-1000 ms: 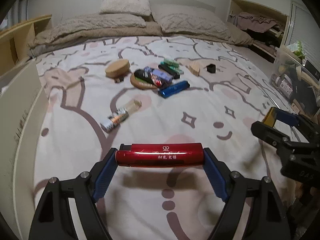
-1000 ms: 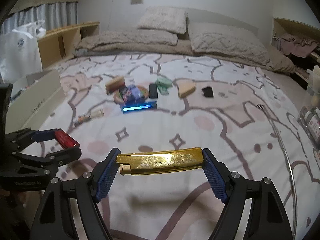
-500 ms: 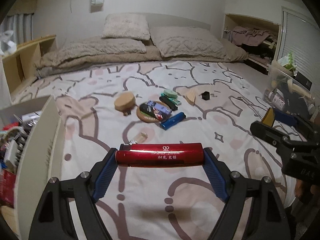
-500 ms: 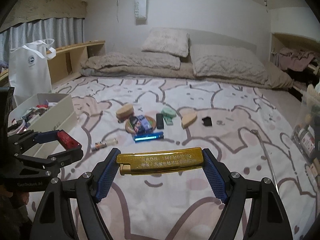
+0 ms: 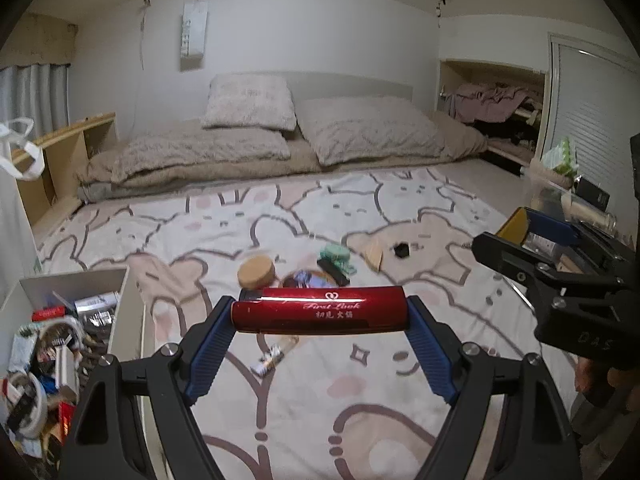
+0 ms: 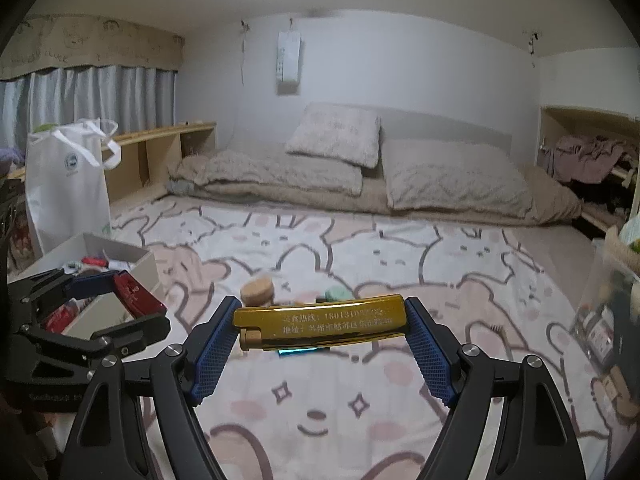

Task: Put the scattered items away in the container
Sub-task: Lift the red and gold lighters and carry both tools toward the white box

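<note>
A red lighter (image 5: 319,315) was pinched crosswise in the left claw (image 5: 320,334), above the bed (image 5: 400,420), just beside the white box (image 5: 124,320) at its left edge. The right claw (image 6: 322,344) pinched a gold lighter (image 6: 320,323) over the bed's middle, short of the leftover clutter (image 5: 304,276).

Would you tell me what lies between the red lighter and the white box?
Only bare bedsheet, seen in the left wrist view, separates the red lighter from the white box.

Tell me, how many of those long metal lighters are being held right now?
2. A red lighter is clamped between the fingers of the left gripper, and a gold lighter is clamped in the right gripper. Others may lie hidden among the clutter on the bed.
</note>
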